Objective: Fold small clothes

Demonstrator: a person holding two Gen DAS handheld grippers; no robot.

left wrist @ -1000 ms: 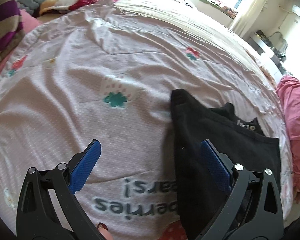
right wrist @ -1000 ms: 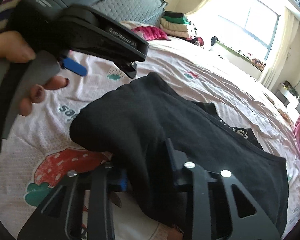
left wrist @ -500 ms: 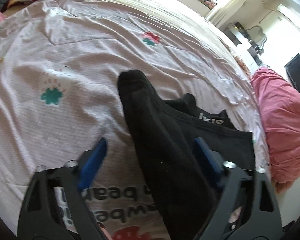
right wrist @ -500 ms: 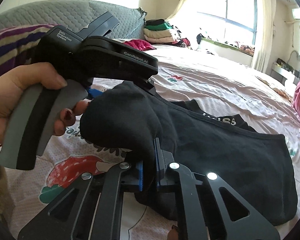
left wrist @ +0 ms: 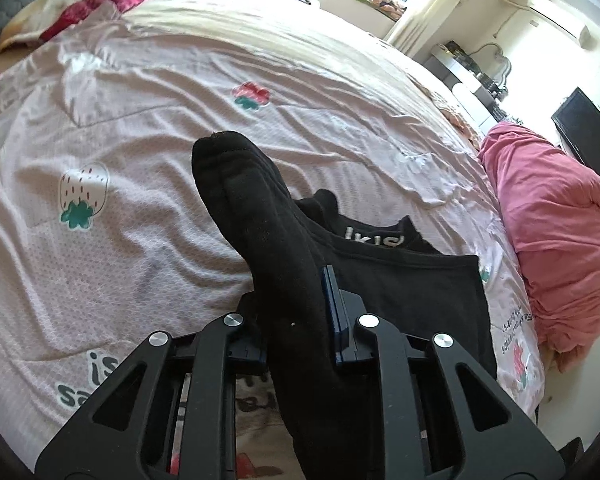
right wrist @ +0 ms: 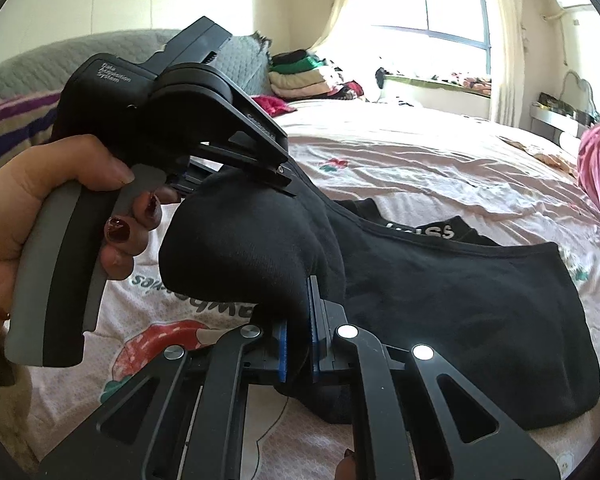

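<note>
Your left gripper point(left wrist: 296, 320) has just been closing, and its blue pads now pinch a thick fold of the black garment point(left wrist: 400, 292) between them. The fold stands up past the fingertips in a rounded hump, lifted clear of the bedsheet point(left wrist: 148, 128). Beyond and to the right of those fingers the garment's flat part lies on the sheet, with its waistband and white lettering showing just past the hump.

Your right gripper point(right wrist: 298, 336) is clamped almost fully together, its blue pads nipping a thin layer of the same black garment point(right wrist: 440, 300). Above its fingertips the cloth bulges into a rounded bunch; to their right the garment spreads wide and flat over the bedsheet point(right wrist: 420, 160).

From the right wrist view, your left hand point(right wrist: 52, 208) wraps the grey trigger handle of the left gripper point(right wrist: 260, 178), up and to the left of the right fingers, and its tips meet the top of the bunched cloth.

A pink blanket point(left wrist: 556, 236) lies heaped well to the right of the left fingers, at the bed's edge.
</note>
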